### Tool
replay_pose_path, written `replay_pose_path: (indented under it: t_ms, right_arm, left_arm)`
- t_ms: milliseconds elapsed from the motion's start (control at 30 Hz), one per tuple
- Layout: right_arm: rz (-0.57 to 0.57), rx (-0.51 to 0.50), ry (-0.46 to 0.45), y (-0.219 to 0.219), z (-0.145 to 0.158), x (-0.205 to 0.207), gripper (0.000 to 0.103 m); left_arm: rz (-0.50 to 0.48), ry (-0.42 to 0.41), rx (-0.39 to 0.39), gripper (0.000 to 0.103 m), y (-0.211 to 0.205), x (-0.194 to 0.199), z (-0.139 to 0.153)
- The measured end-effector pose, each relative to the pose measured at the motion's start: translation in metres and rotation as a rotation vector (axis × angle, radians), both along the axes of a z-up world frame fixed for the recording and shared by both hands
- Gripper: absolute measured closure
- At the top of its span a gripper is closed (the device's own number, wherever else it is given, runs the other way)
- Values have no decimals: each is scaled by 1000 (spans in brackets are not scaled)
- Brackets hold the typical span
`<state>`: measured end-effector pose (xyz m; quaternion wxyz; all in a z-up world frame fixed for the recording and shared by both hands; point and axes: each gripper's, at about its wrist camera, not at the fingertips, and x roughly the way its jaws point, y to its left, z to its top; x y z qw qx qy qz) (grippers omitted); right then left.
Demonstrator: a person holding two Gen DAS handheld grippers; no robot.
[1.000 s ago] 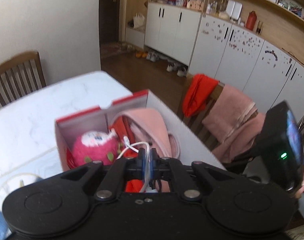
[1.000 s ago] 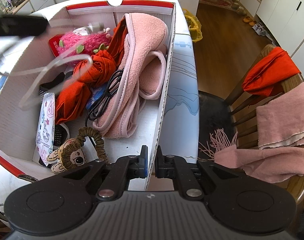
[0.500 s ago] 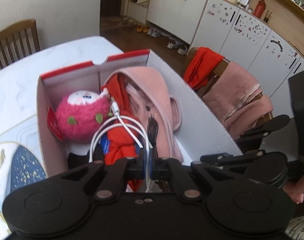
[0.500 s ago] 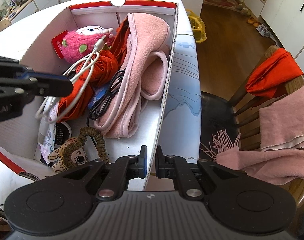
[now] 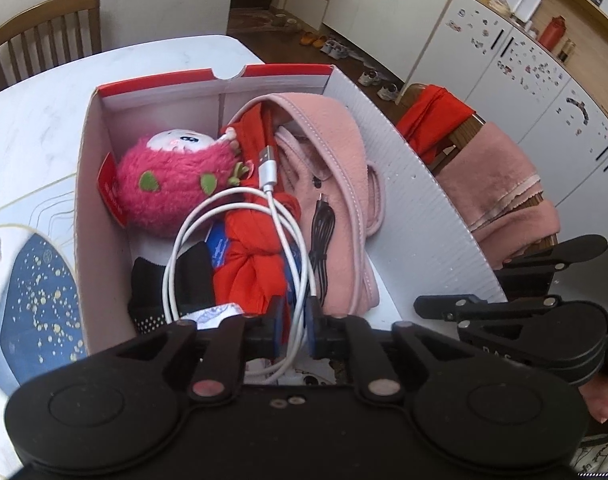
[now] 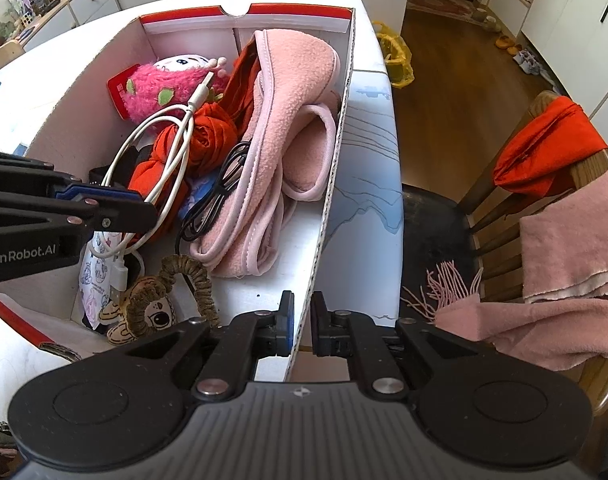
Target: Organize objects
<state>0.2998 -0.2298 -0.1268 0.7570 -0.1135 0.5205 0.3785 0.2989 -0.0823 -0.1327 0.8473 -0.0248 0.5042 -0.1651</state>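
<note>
A white cardboard box [image 5: 419, 216] with a red rim stands on the table. It holds a pink plush toy [image 5: 172, 184], a red cloth [image 5: 252, 264], pink slippers [image 5: 335, 184], a black cable [image 5: 321, 236] and a monkey toy [image 6: 152, 312]. My left gripper [image 5: 292, 326] has its jaws slightly apart around a coiled white cable [image 5: 232, 240], low inside the box; it also shows in the right wrist view [image 6: 104, 204]. My right gripper [image 6: 302, 320] is shut on the box's right wall [image 6: 335, 168].
The white table [image 5: 36, 120] carries a blue patterned mat [image 5: 36, 292] left of the box. A wooden chair [image 6: 543, 184] draped with red and pink cloths stands to the right. Another chair [image 5: 44, 36] is behind the table. White cabinets line the far wall.
My left gripper has come down into the box with the white cable, and its jaws have parted slightly. The right gripper has stayed clamped on the box wall.
</note>
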Motion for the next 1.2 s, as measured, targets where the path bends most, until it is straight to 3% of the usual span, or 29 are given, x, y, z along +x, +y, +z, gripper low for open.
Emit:
replay_pose_path:
  t_ms: [433, 633, 800, 967, 1200]
  right_arm:
    - [-7, 27, -17, -5, 8, -3, 93]
    - [-33, 55, -46, -10, 18, -3, 93]
    - [-64, 96, -88, -17, 35, -5, 93]
    - [-96, 149, -154, -27, 59, -15, 92]
    - [-96, 293, -226, -38, 98, -49, 91]
  left_arm:
    - [83, -52, -14, 63, 7, -17, 19]
    - [103, -107, -10, 38, 14, -27, 35]
    - [107, -159, -8, 20, 22, -38, 51]
    - [108, -215, -3, 9, 33, -54, 69]
    - [110, -284, -5, 2, 57, -83, 92]
